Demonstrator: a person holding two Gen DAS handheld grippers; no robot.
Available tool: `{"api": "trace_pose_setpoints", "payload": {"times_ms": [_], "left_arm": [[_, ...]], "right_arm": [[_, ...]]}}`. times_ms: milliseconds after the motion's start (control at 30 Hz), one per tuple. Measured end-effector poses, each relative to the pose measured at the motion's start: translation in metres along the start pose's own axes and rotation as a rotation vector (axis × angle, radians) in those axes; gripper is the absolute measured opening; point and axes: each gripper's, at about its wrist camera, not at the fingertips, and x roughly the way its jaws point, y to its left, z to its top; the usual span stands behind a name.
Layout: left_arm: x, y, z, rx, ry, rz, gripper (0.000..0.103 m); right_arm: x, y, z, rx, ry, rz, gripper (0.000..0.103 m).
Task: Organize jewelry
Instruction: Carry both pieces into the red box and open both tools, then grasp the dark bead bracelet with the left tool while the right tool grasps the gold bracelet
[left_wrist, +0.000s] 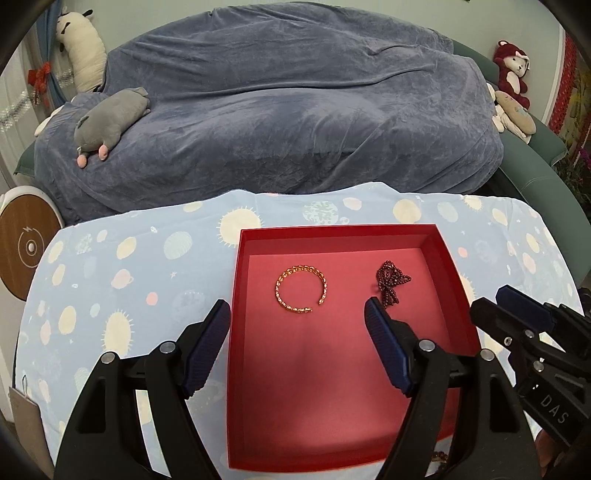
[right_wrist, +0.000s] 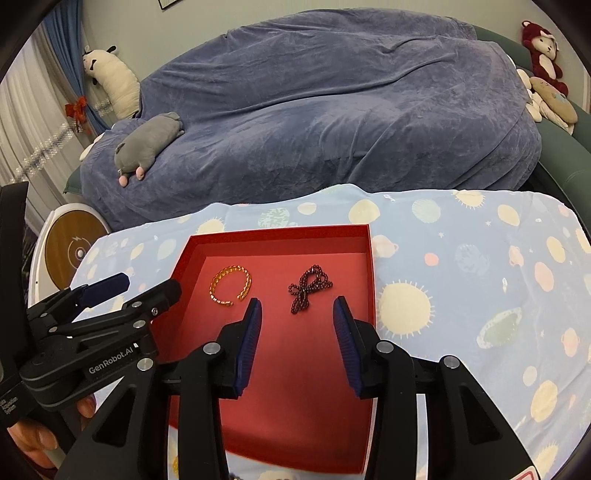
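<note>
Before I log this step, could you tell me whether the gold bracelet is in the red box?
In: the gold bracelet lies on the red box floor.

A red box (left_wrist: 448, 280) holds a gold bracelet (left_wrist: 301, 293) and dark maroon beads (left_wrist: 391, 282) on planet-patterned pale blue cloth (left_wrist: 129, 280).

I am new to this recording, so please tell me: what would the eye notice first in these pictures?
First the red box on the planet-print cloth, holding a gold bangle at its left and a dark beaded strand at its right. Both tools, left and right, hover open above it, with a blue-draped sofa behind.
</note>
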Motion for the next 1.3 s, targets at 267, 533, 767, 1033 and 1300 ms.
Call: {"api": "trace_pose_setpoints", "payload": {"times_ms": [267, 533, 767, 1033, 1300], "left_arm": [[-0.052, -0.006, -0.031, 0.013, -0.035, 0.007, 0.071], [-0.081, -0.01, -0.085, 0.03, -0.017, 0.009, 0.073], [-0.085, -0.005, -0.145, -0.007, 0.044, 0.003, 0.074], [-0.068, -0.003, -0.21, -0.043, 0.135, -0.002, 0.076], [-0.05, 0.003, -0.219, -0.116, 0.156, -0.01, 0.07]], "right_arm": [[-0.051, 0.009, -0.044, -0.002, -0.012, 0.005, 0.041], [-0.084, 0.009, -0.1, -0.006, -0.004, -0.022, 0.042], [-0.091, 0.002, -0.151, 0.003, 0.047, -0.041, 0.042], [-0.084, -0.01, -0.195, 0.032, 0.12, -0.064, 0.042], [-0.074, -0.023, -0.218, 0.071, 0.166, -0.079, 0.042]]}}
